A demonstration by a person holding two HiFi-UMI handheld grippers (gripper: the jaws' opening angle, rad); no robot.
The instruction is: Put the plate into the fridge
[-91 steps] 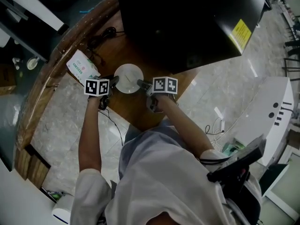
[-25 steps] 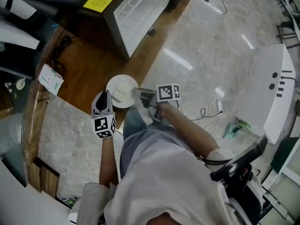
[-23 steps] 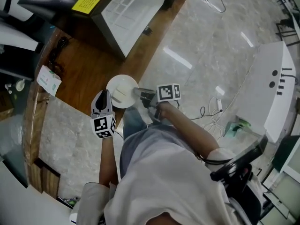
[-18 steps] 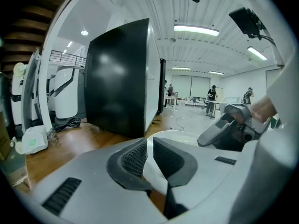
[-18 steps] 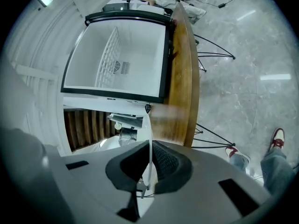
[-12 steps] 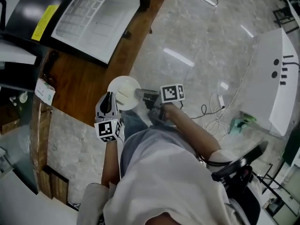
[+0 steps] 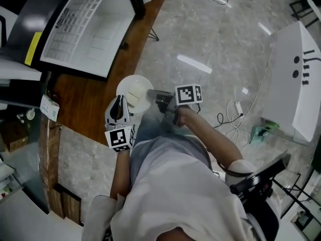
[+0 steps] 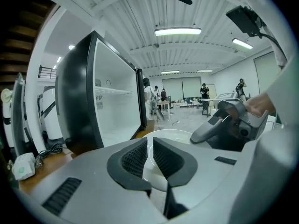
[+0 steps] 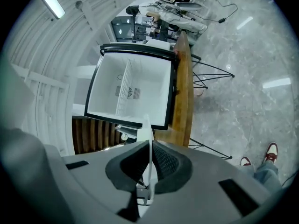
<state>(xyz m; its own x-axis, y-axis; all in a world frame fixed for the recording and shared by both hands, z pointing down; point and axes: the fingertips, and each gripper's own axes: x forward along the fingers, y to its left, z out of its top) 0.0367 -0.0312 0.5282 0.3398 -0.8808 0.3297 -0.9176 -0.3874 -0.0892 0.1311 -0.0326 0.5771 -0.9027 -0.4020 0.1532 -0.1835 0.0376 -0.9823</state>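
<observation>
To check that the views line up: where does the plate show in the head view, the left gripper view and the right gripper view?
Head view: plate just left of centre.
Left gripper view: plate low centre, between the jaws.
Right gripper view: plate edge-on, a thin white strip between the jaws.
Shared landmark: the open fridge, in all three.

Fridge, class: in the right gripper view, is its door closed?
No, the fridge stands open, with its white inside and a shelf showing within the black frame.
</observation>
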